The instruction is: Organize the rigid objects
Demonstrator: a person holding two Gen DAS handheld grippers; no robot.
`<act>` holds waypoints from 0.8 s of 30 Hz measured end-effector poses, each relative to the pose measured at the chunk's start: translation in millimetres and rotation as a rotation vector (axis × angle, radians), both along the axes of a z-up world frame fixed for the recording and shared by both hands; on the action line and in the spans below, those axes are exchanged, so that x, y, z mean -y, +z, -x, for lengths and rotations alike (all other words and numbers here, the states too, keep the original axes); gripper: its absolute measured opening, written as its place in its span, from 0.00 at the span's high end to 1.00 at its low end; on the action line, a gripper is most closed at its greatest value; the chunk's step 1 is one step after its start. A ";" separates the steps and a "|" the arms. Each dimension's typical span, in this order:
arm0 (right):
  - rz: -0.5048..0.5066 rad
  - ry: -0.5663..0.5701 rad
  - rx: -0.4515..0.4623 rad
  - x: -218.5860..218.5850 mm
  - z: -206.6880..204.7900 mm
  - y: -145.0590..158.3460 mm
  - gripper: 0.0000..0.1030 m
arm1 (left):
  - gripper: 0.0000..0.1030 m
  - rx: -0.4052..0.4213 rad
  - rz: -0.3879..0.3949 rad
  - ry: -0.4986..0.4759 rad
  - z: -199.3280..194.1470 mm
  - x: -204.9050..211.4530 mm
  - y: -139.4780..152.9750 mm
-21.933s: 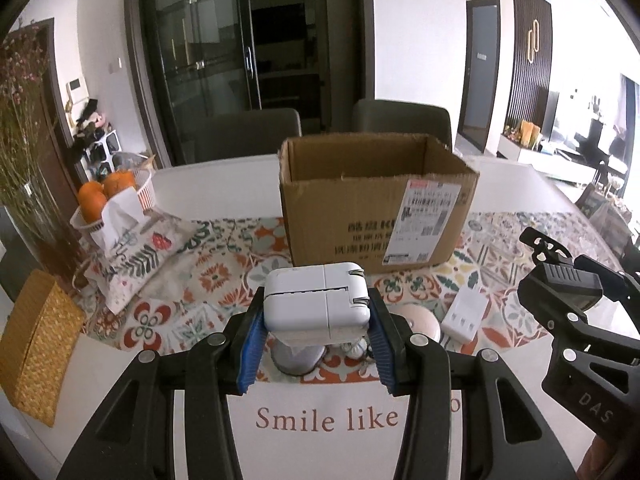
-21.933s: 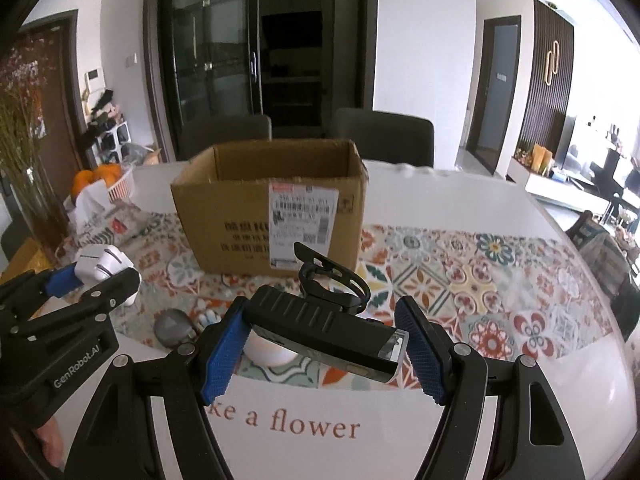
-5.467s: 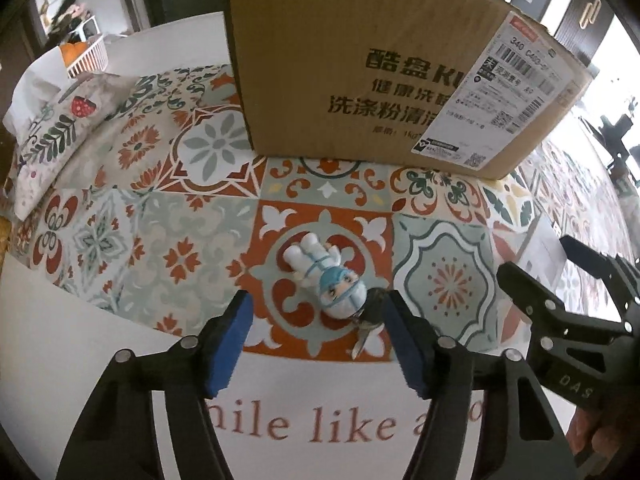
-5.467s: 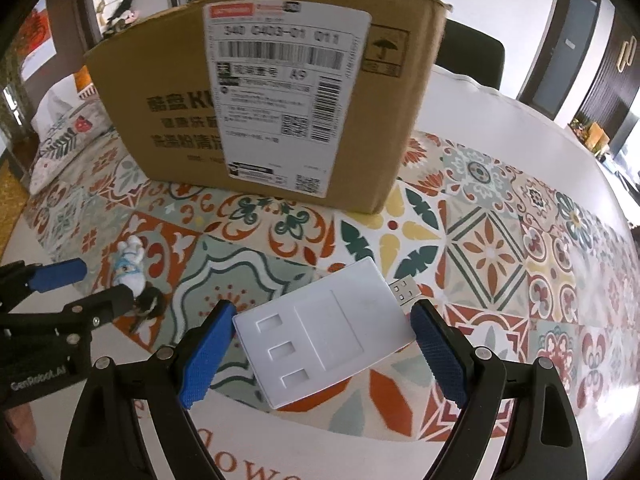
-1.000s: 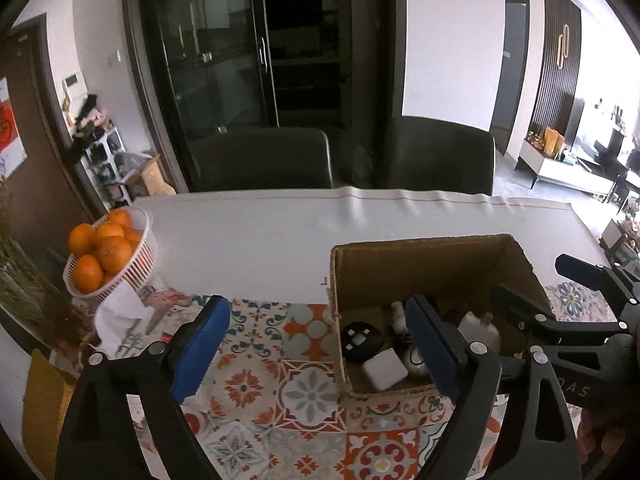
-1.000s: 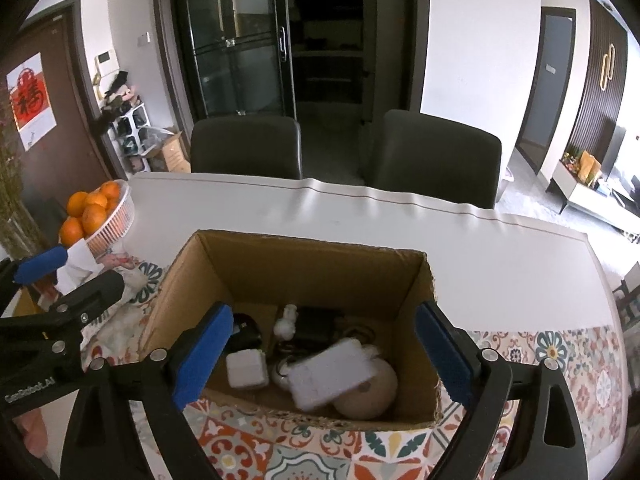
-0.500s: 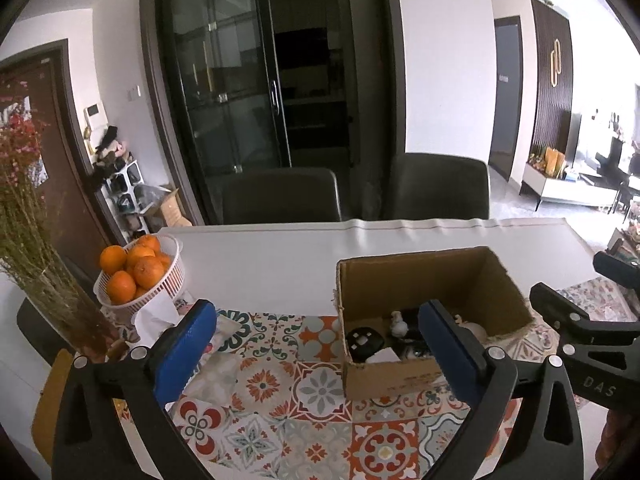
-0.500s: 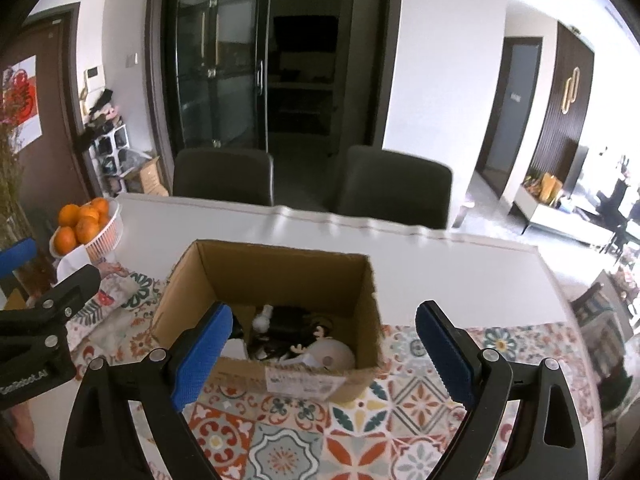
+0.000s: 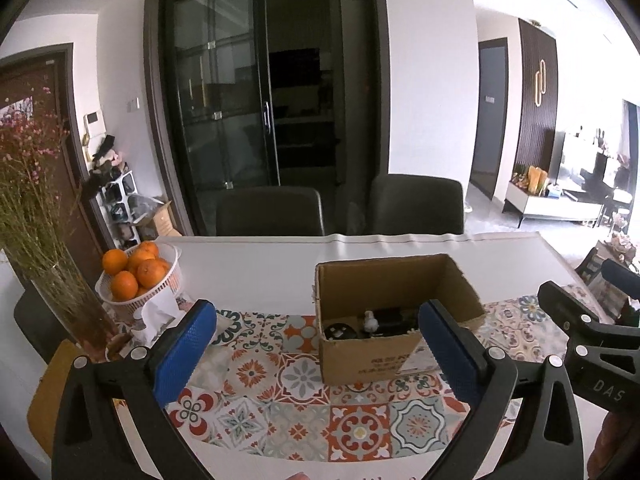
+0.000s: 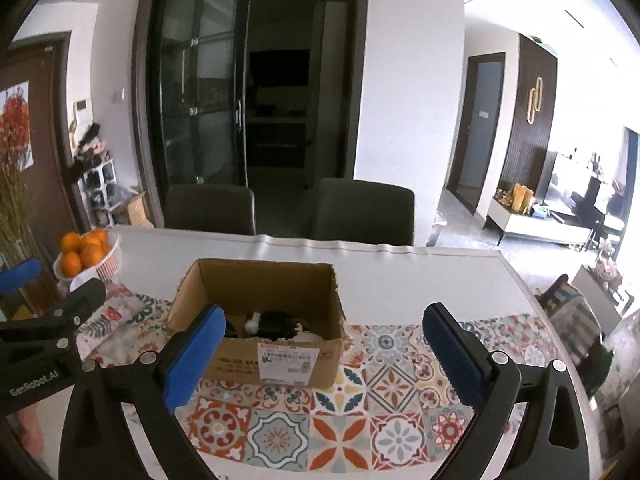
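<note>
While both claws hang above the near edge of the counter (image 9: 256,264), the cardboard box (image 10: 256,312) stands ahead of them on the patterned tile cloth (image 9: 304,408), open at the top. At the far left, a glass vase of dried flowers (image 9: 60,300) stands beside a white basket of oranges (image 9: 136,276). Next comes the left claw (image 9: 316,344), its blue pads spread wide with nothing between them; its jaws have just been opening. In its view the box sits ahead and to the right, partly behind the right-hand pad. Inside the box lie small things: a round black piece (image 9: 338,330), a small white figure (image 9: 370,320) and a dark block (image 9: 390,316), all well below and beyond the pads. The right claw (image 10: 320,340) is likewise wide open and empty, its jaws having just been opening, and in its view the box sits ahead and to the left, its shipping label (image 10: 286,362) facing the camera. Two dark chairs (image 10: 360,212) stand behind the counter.
</note>
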State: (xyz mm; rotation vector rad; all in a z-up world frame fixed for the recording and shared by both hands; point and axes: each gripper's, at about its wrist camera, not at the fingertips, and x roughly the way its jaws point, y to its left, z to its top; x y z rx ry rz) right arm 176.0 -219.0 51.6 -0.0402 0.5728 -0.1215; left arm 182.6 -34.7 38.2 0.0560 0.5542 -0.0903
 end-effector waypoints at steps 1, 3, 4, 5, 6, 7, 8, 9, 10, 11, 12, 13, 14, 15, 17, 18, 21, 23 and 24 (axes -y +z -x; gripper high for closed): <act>-0.001 0.000 0.003 -0.1 3.5 1.4 0.02 | 0.00 0.004 0.000 -0.002 2.3 0.7 1.3; -0.001 -0.010 0.011 1.0 13.7 4.3 0.02 | 0.00 0.016 0.000 -0.006 10.4 1.1 4.5; -0.002 -0.015 0.012 1.8 17.8 5.3 0.02 | 0.00 0.020 0.001 -0.008 13.6 1.2 5.9; -0.005 -0.017 0.013 2.7 21.9 6.5 0.02 | 0.00 0.021 0.003 -0.011 16.8 2.0 7.1; -0.008 -0.016 0.015 2.7 24.9 7.4 0.02 | 0.00 0.022 0.007 -0.016 19.9 2.6 8.5; -0.012 -0.012 0.016 3.4 28.8 8.7 0.02 | 0.00 0.021 0.010 -0.021 22.1 2.9 9.5; -0.014 -0.009 0.016 3.4 31.7 9.8 0.02 | 0.00 0.021 0.011 -0.025 24.4 3.8 11.1; -0.017 -0.012 0.019 4.0 34.3 11.1 0.02 | 0.00 0.023 0.012 -0.023 26.3 4.1 11.9; -0.020 -0.016 0.023 4.7 36.6 12.6 0.02 | 0.00 0.025 0.014 -0.020 28.4 3.7 13.0; -0.020 -0.019 0.028 5.4 39.3 14.1 0.02 | 0.00 0.029 0.016 -0.020 30.8 4.0 14.6; -0.018 -0.022 0.030 5.7 41.2 15.1 0.02 | 0.00 0.034 0.018 -0.021 32.6 3.9 15.8; -0.020 -0.022 0.033 6.2 43.2 16.3 0.02 | 0.00 0.037 0.019 -0.021 34.2 4.0 16.6; -0.024 -0.017 0.035 6.3 45.0 17.4 0.02 | 0.00 0.042 0.017 -0.021 35.6 4.4 17.9; -0.022 -0.018 0.038 6.7 46.2 17.9 0.02 | 0.00 0.048 0.013 -0.020 36.9 4.5 19.1; -0.012 -0.022 0.044 6.1 49.4 19.2 0.02 | 0.00 0.057 0.007 -0.016 40.1 4.4 20.2; -0.009 -0.025 0.046 5.3 50.5 20.2 0.02 | 0.00 0.061 0.003 -0.017 41.7 4.9 20.9; -0.014 -0.020 0.051 5.1 53.1 23.0 0.02 | 0.00 0.072 -0.001 -0.023 44.9 6.7 22.5; -0.013 -0.023 0.055 5.1 53.4 23.7 0.02 | 0.00 0.079 -0.006 -0.020 45.9 6.5 22.6; -0.011 -0.026 0.057 5.4 53.8 24.4 0.02 | 0.00 0.083 -0.009 -0.019 46.7 7.0 22.9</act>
